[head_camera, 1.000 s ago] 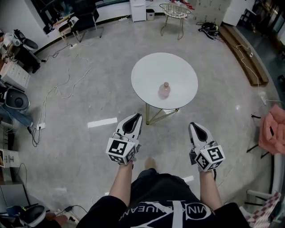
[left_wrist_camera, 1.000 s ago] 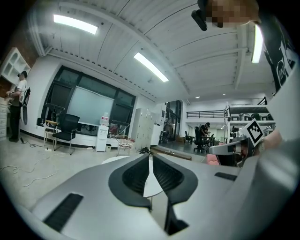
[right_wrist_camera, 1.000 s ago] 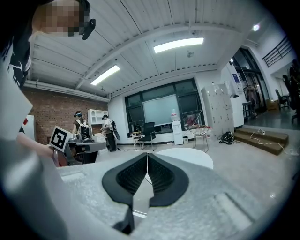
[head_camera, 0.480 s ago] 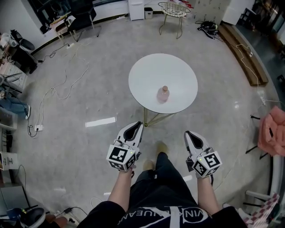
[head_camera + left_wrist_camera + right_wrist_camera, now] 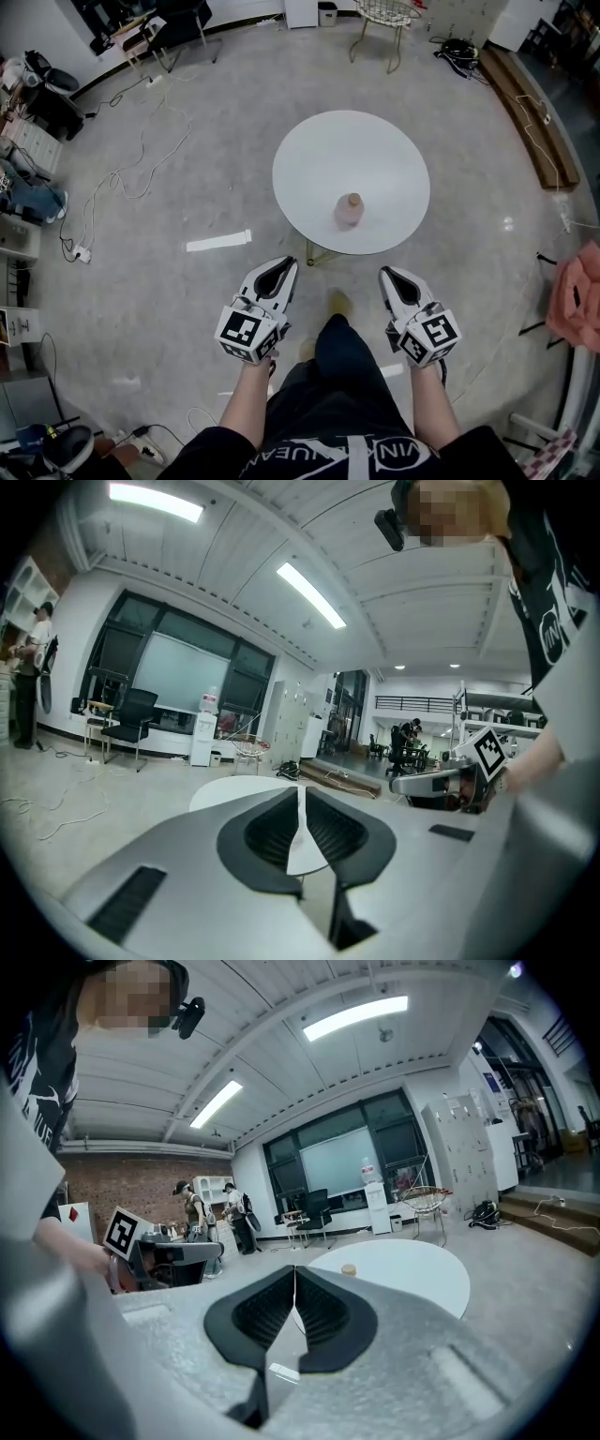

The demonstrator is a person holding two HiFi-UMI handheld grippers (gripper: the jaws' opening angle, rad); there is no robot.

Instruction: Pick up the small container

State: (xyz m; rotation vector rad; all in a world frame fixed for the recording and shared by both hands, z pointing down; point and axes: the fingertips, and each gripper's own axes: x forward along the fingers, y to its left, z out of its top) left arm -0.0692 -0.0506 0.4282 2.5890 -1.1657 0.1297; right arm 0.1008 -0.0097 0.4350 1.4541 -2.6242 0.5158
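1. My left tongs sit in the lower middle of the head view. Their tips are pressed together with nothing between them, and the left gripper view shows the same.
2. My right tongs sit just to the right of them, also closed tight and empty.
3. The small container, a pinkish bottle with a tan cap, stands upright on the round white worktop, toward the worktop's lower edge in the frame.
4. It lies up the frame from both tongs, between their two lines of aim but closer to the right pair. I judge my right hand the nearer one.
5. Both tongs are well apart from it, with the worktop's near rim and a strip of floor between.
6. Its long axis is vertical. I judge it wants a level approach, with the tips opened first and then closed across the body from the sides.
7. In the right gripper view its cap peeks just right of the closed tips, so a slight swing right would line me up.
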